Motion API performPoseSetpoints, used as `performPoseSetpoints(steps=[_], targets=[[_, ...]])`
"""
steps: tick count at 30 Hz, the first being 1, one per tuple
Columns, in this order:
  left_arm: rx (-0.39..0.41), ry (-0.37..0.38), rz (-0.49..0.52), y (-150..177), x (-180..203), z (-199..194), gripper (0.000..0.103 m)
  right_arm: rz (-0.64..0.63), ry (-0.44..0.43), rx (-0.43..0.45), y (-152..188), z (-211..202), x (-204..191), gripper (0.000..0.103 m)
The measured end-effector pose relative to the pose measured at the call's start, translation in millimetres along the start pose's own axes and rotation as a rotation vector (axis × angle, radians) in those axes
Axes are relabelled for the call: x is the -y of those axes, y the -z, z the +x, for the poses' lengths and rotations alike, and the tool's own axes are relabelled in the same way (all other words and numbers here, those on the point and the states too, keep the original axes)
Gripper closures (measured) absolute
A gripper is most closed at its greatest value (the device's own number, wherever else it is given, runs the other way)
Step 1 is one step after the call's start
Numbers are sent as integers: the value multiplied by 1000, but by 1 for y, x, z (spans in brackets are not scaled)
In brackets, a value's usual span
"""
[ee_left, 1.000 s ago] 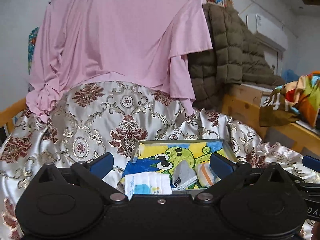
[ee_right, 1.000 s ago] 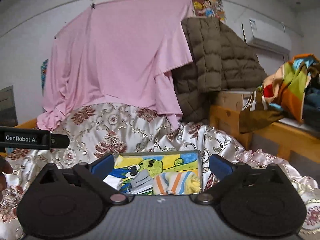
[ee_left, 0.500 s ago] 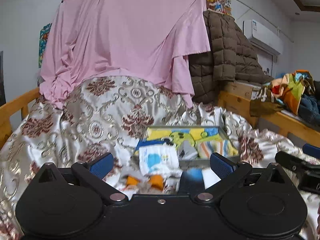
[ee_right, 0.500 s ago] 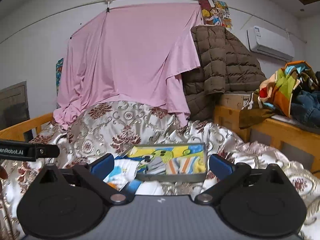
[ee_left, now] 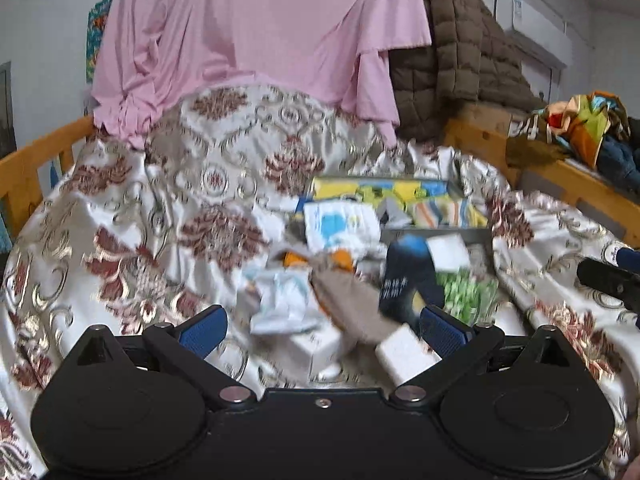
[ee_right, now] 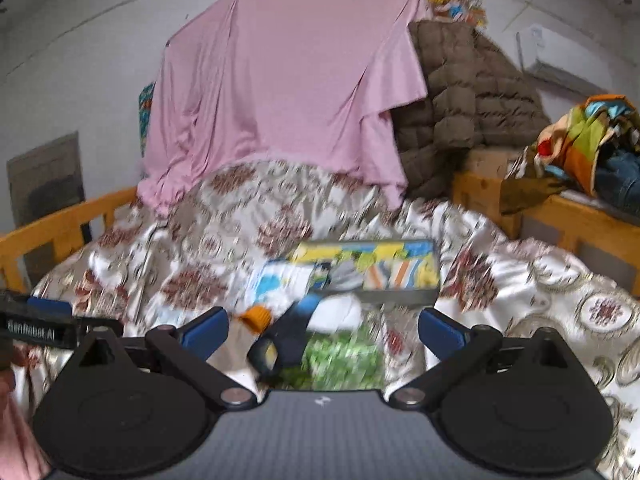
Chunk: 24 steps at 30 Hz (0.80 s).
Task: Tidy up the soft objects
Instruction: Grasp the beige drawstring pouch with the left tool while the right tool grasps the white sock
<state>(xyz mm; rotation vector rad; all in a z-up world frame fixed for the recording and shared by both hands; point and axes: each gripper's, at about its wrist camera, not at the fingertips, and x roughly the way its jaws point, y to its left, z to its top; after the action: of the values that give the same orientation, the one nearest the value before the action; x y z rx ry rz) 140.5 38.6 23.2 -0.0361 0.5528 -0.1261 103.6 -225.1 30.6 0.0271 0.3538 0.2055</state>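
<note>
I am holding the left gripper (ee_left: pixel 322 326) with its fingers spread wide and nothing between them, hovering over loose soft items on the patterned bedspread (ee_left: pixel 160 208). Just ahead of it are lying a grey sock (ee_left: pixel 352 308) and a dark blue sock (ee_left: pixel 408 276) (blurred). The right gripper (ee_right: pixel 322 330) is likewise gaping empty, a green patterned cloth (ee_right: pixel 344 358) lying just ahead. Farther ahead the cartoon-print box (ee_right: pixel 372 270) is holding a striped sock (ee_left: pixel 444 214); beyond, a pink sheet (ee_right: pixel 288 92) is hanging.
</note>
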Motion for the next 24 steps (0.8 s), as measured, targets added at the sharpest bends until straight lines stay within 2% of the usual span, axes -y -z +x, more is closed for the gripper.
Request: performPoseSetpoints(steps=[8,11,14,18,21,24], targets=[[-80,-35,-41,4,-13,4,1,-78,-97,-138,16,15,-27,0],[-115,-49,-77,4,-19,10,1,-101,-157,-215,24,28,-37,0],[-171,-66,-94,3,-23,23,1,-107,-208,-291,31,43,-45,0],[-266,-83,-107,3,-27,51,1,-133,-227,-363,43,61,-55,0],[-305,-62,-132,2,-31,65,1,-157,-223,-400,51,72,-62,0],[-298,-8,-154,1,-32,69,1,-157,-207,-411,55,81,-61,0]])
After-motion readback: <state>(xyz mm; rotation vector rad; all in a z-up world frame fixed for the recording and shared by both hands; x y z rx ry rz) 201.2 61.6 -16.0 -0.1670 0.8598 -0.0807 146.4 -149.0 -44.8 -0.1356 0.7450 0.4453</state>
